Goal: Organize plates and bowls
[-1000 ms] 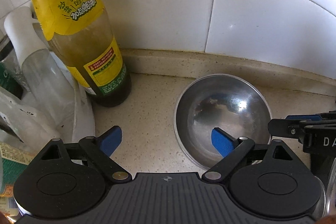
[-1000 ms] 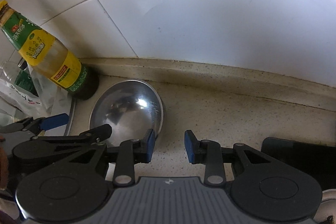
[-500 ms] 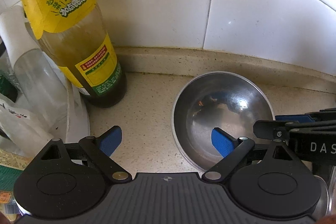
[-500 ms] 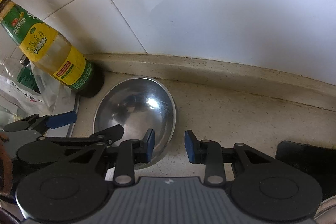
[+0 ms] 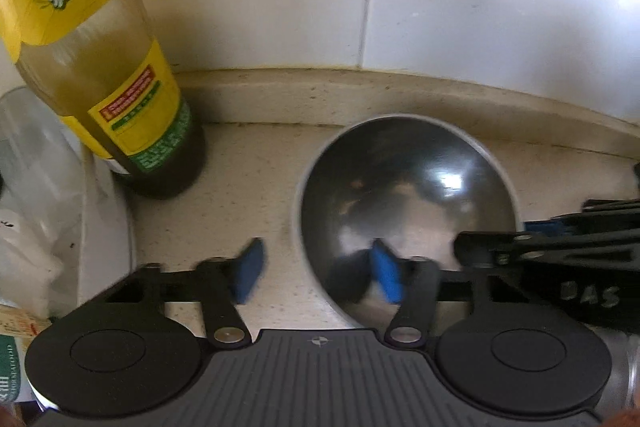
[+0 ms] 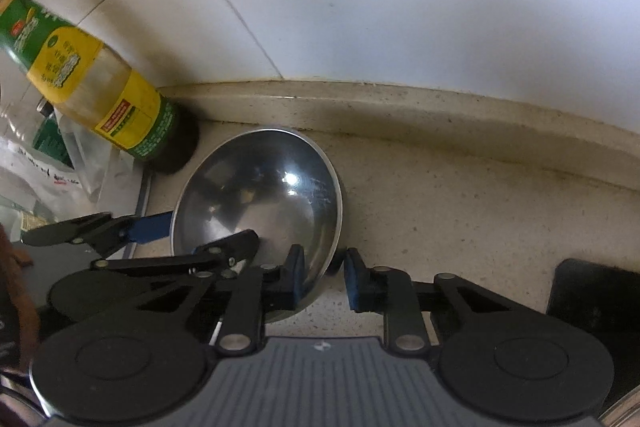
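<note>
Bowl: a round, polished stainless-steel bowl (image 5: 408, 203) is seen upright and empty on the speckled beige stone countertop (image 6: 460, 211), near the raised back lip under the white tiled wall (image 5: 480, 7).

Left gripper: the left gripper (image 5: 318, 275) is set astride the bowl's near-left rim, one blue pad (image 5: 250, 273) outside on the counter side, the other inside the bowl. The jaws are drawn in from a wide spread; the blur leaves it unclear whether the pads already press on the rim.

Right gripper: the right gripper (image 6: 323, 279) is placed over the bowl's near-right rim, with the left blue pad (image 6: 297, 277) inside against the wall and the other pad just outside. Its jaws are closing with the rim between them; a small gap is still visible on the outer side.

Surroundings: a tall green-and-yellow labelled bottle of pale liquid (image 5: 96, 67) stands just left of the bowl, apart from it. Clear plastic bags and packets (image 6: 36, 163) are piled further left. A flat black object (image 6: 596, 299) lies at the right edge.

Progress: the task is judged to be early. The bowl is being taken at both sides but is not yet lifted. No plates are clearly in view, so lifting, moving and stacking appear to remain.
</note>
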`<state>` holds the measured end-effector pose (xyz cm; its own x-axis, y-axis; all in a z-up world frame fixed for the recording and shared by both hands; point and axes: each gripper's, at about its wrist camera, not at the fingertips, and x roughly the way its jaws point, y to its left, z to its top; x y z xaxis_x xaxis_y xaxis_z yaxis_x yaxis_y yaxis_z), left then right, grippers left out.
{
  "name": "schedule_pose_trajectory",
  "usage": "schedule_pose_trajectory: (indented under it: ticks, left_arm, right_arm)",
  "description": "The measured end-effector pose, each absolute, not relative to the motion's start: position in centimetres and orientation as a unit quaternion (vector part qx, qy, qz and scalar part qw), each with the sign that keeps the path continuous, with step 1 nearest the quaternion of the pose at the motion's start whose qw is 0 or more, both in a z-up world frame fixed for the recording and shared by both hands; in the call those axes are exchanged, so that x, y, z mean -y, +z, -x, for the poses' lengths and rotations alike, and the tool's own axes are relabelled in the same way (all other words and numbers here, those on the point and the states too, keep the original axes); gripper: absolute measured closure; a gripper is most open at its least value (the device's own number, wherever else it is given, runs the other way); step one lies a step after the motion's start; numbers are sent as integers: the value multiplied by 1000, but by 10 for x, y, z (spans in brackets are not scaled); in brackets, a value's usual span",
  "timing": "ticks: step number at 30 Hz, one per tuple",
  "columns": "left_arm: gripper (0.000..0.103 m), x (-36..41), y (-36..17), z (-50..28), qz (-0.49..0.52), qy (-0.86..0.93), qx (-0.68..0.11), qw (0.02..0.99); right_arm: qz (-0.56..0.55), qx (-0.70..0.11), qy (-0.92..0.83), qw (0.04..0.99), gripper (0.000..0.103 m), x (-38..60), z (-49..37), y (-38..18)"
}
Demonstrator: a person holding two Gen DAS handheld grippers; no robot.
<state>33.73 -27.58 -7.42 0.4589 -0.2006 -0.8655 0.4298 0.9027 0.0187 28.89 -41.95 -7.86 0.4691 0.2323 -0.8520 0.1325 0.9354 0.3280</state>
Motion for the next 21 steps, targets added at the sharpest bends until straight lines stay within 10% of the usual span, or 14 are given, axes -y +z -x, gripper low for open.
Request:
schedule_pose_trajectory:
  ticks: [21]
  left_arm:
    - [49, 243, -2, -268, -119, -209, -421, 875]
  right_arm:
    - [-169, -469, 62, 865, 60, 405, -242, -8]
